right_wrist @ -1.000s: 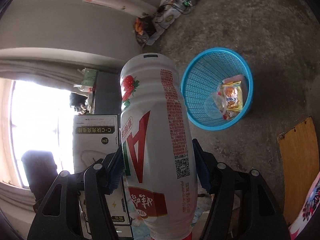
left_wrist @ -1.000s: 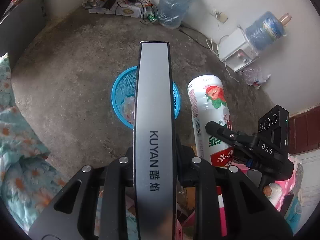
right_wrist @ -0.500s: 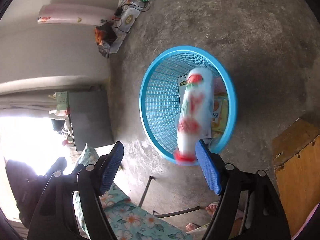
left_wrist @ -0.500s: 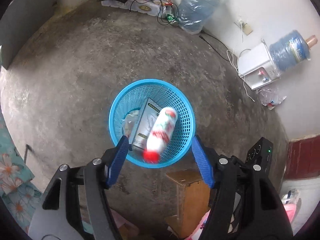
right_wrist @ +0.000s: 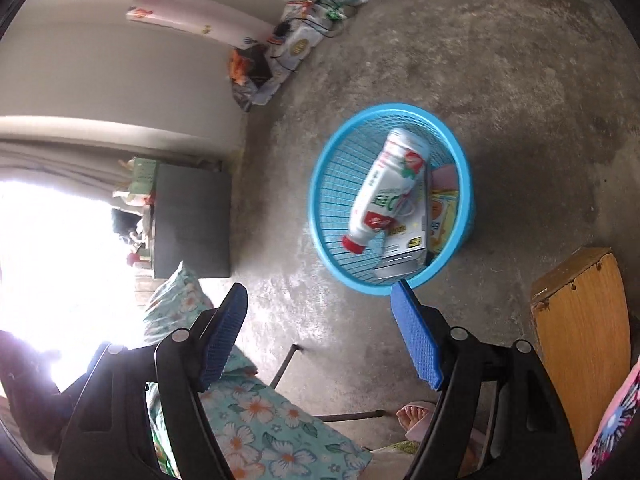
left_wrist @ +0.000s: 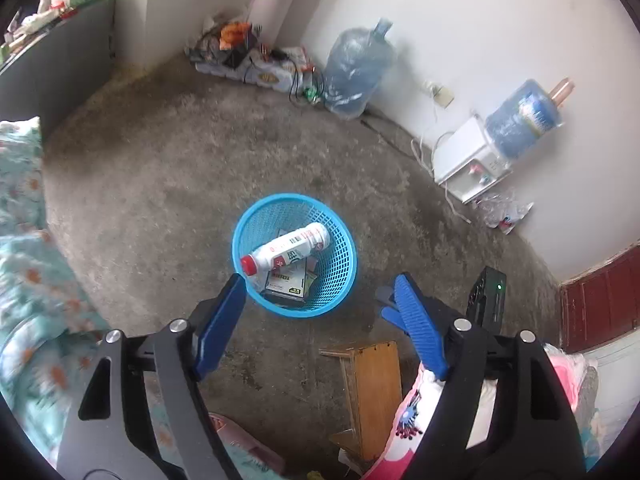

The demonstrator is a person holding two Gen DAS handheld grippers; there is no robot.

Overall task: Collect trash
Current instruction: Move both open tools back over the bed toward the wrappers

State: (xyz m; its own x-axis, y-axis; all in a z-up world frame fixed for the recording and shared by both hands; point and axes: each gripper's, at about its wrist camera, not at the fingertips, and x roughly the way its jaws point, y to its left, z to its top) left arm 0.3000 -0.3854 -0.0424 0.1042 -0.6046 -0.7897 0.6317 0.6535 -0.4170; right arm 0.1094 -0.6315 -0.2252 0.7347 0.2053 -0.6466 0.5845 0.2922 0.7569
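Both claws hang above the concrete floor with nothing in them. The left claw (left_wrist: 318,322) is spread wide, its blue pads (left_wrist: 418,326) well apart and touching nothing, framing the lower edge of the blue basket (left_wrist: 344,276) at the middle of its frame. The right claw (right_wrist: 320,334) is spread just as wide and empty, its right pad's tip lying over the basket's (right_wrist: 320,168) near rim in the right wrist view. The white drink bottle (left_wrist: 288,250) with the red cap lies tilted inside the basket, on top of a flat box (left_wrist: 286,280) and snack wrappers (right_wrist: 442,212). A wooden stool (left_wrist: 374,392) stands just beside the basket, towards the bottom of the frame, and a water dispenser (left_wrist: 472,158) sits against the wall at upper right.
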